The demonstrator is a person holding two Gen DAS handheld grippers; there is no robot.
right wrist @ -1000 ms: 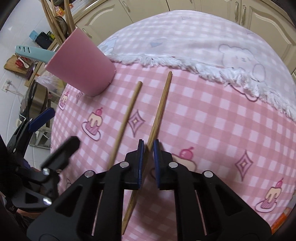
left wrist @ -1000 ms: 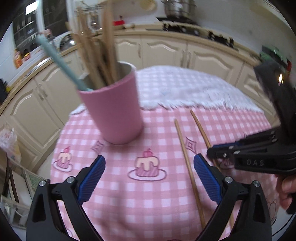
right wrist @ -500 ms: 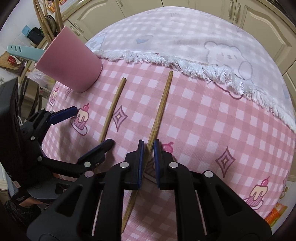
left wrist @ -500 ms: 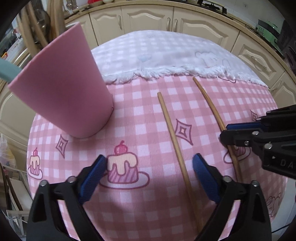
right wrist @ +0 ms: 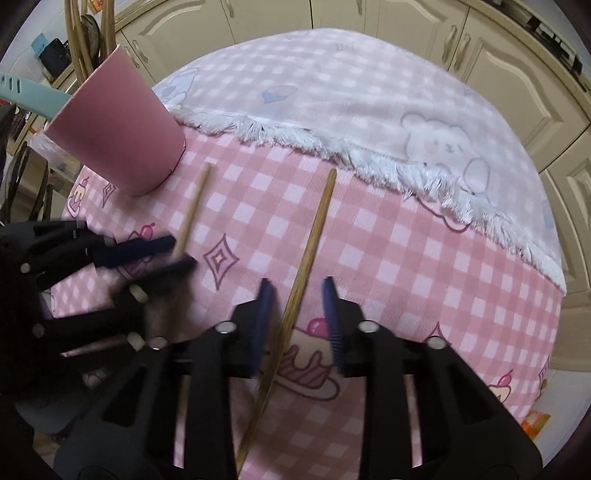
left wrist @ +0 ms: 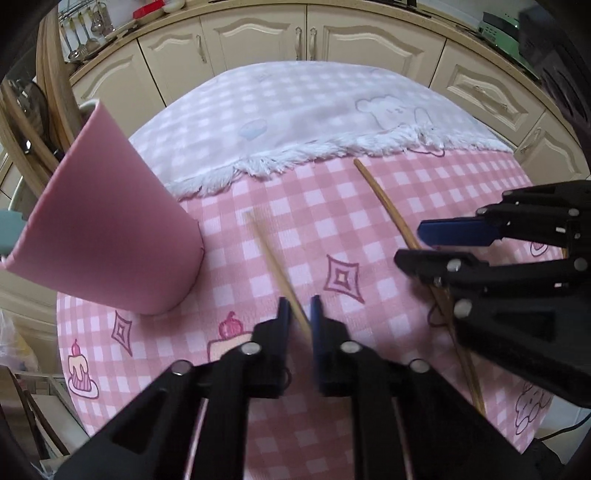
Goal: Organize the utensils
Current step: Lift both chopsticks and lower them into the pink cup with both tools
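Two wooden chopsticks lie on the pink checked tablecloth (left wrist: 369, 206). My left gripper (left wrist: 298, 314) is shut on the left chopstick (left wrist: 273, 258), which also shows in the right wrist view (right wrist: 192, 210). My right gripper (right wrist: 298, 306) is open, its jaws astride the right chopstick (right wrist: 310, 243) without touching it; that chopstick also shows in the left wrist view (left wrist: 388, 203). A pink cup (left wrist: 103, 229) at the left holds several wooden utensils and a teal one; it also shows in the right wrist view (right wrist: 118, 129).
A white fringed cloth (right wrist: 332, 92) covers the far half of the round table. Cream kitchen cabinets (left wrist: 258, 33) stand behind. The table edge drops off at left and right.
My left gripper has moved right and closed on the left chopstick. My right gripper, shut on the right chopstick before, has opened around it.
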